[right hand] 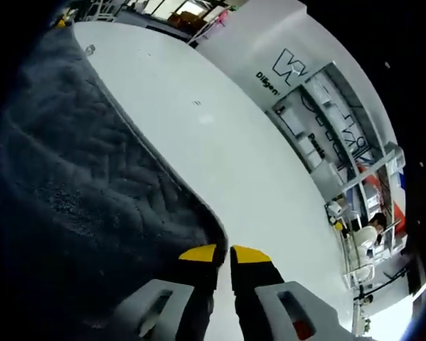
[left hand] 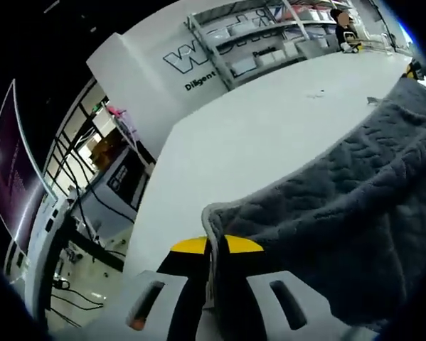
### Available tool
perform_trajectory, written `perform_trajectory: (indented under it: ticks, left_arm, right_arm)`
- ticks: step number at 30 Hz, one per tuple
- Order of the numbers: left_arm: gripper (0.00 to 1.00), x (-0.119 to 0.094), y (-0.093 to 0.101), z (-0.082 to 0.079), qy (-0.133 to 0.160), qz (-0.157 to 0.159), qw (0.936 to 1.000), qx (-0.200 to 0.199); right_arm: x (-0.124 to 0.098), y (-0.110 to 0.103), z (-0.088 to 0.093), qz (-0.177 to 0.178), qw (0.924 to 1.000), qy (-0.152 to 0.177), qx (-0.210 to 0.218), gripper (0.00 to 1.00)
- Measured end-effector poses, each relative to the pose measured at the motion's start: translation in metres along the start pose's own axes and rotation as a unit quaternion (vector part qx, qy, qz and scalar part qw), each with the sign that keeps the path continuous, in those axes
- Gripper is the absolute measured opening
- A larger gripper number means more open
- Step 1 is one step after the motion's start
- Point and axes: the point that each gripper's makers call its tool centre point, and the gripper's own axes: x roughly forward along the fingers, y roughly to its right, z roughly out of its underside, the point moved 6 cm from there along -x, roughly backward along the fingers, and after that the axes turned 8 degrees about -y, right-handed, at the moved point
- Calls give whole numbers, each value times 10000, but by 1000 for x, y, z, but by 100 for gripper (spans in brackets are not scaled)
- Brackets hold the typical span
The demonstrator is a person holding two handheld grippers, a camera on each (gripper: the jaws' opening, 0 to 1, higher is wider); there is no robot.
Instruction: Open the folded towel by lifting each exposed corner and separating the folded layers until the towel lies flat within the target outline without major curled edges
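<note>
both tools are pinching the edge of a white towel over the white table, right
Not quite: the towel is dark grey, not white, as the left gripper view shows. The rest holds: the left tool and the right tool each pinch its edge over the white table.

A lab or industrial workspace: a broad white worktop stands before a white wall with a large printed logo, metal storage shelving stacked with bins, a lit monitor and bundles of black cables. A person sits by the shelving.
</note>
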Motion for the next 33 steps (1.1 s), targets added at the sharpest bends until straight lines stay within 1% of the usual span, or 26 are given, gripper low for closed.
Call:
perform_trajectory:
  ticks: [2,3,5,7,10,11,13,14,15,16,17,18,19,21,23,26,27,28,31,33]
  left_arm:
    - [13,-4,-1,-3,201,79,9993,-310]
    - [16,-6,-3,-5,299,74,9988,-392]
    - [24,-12,-6,-7,361,69,9983,-446]
    - [30,-16,-7,-9,416,122,9978,-493]
    - [41,-25,-8,-12,556,211,9963,-622]
    - [44,-29,-5,-15,674,414,9938,-776]
    - [51,-36,-4,-16,783,595,9910,-908]
    - [55,-39,-2,-18,819,772,9889,-966]
    - [60,-43,1,-19,868,992,9866,-966]
    - [66,-47,2,-21,963,1119,9841,-990]
    - [71,-52,0,-20,993,1115,9838,-996]
    - [73,-57,-1,-19,1019,1146,9830,-1006]
    - [74,-63,-1,-19,1082,1252,9805,-1058]
    - [75,-73,-2,-19,1201,1424,9756,-1165]
    - [79,-83,-3,-16,1282,1573,9710,-1265]
    - [87,-97,0,-9,1329,1740,9661,-1365]
    - [91,-102,3,-7,1354,1808,9643,-1382]
    - [94,-110,7,-4,1363,1950,9611,-1402]
    - [99,-129,14,4,1432,2071,9578,-1385]
    - [99,-134,10,6,1479,2108,9569,-1342]
  right_arm:
    - [-5,5,-1,60,10000,48,-12,22]
    - [-7,6,-2,54,10000,66,3,24]
    - [-12,9,-2,40,9999,120,68,26]
    - [-18,12,-3,74,9995,218,225,26]
    - [-24,15,-2,53,9993,278,238,32]
    - [-28,15,-2,5,9993,313,226,36]
    - [-32,13,-2,-170,9989,366,247,41]
    - [-36,11,-1,-303,9985,386,248,45]
    - [-40,8,-1,-389,9981,397,274,46]
    - [-45,7,1,-393,9980,412,256,44]
    - [-49,6,3,-420,9982,374,201,44]
    - [-53,5,4,-438,9983,352,142,46]
    - [-57,6,5,-472,9980,412,126,48]
    - [-66,5,6,-646,9961,544,257,57]
    - [-74,5,9,-725,9949,614,328,66]
    - [-87,4,13,-820,9932,738,364,71]
    - [-92,2,14,-899,9918,819,403,74]
    - [-96,1,14,-961,9905,878,440,77]
    - [-110,-6,17,-1140,9862,1095,491,84]
    - [-120,-11,19,-1243,9840,1175,502,89]
